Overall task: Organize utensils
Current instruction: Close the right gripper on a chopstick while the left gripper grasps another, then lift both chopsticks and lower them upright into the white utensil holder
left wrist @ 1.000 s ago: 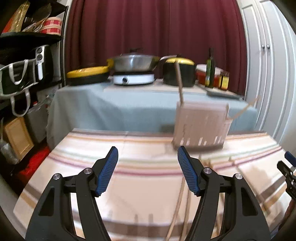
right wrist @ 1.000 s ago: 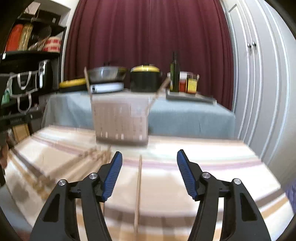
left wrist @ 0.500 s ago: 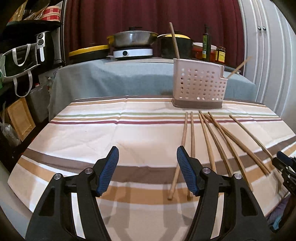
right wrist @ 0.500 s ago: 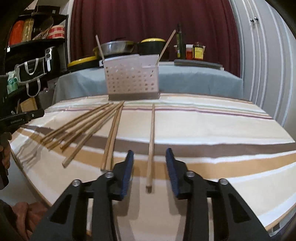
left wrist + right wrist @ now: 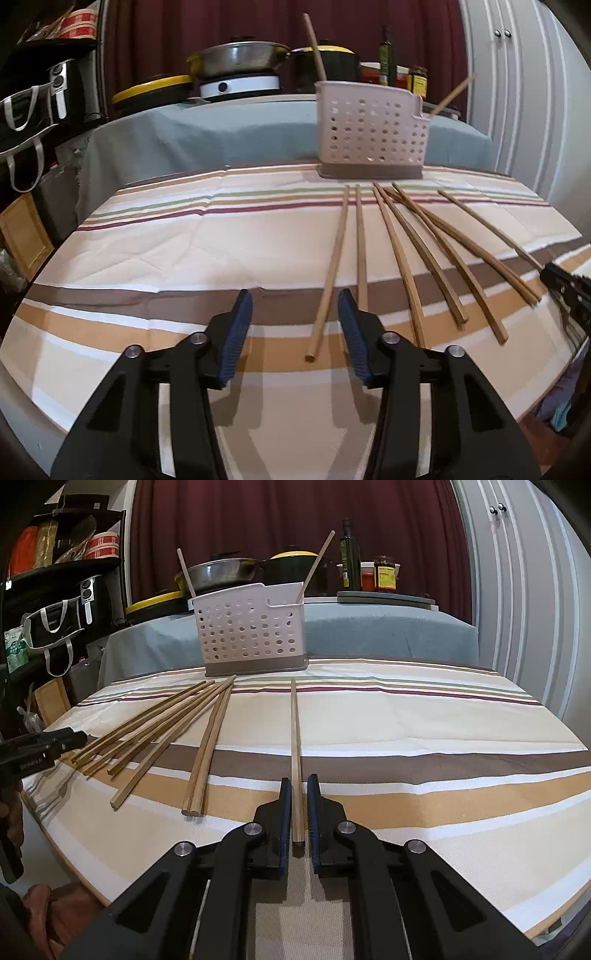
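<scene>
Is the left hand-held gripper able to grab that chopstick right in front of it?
Probably yes. The left hand-held gripper is open, the chopstick ends between its fingers, and nothing covers it.

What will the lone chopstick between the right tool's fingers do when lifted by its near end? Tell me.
The chopstick looks like thin, stiff wood, so probably light and unbending. Held by the right tool at one end, its far tip may droop or pivot. Its narrow faces might slip.

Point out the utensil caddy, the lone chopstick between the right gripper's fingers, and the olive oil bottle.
utensil caddy (image 5: 251, 635): right wrist view, perforated front wall.
lone chopstick (image 5: 294, 738): right wrist view, mid-shaft.
olive oil bottle (image 5: 349, 557): right wrist view, dark body.
</scene>
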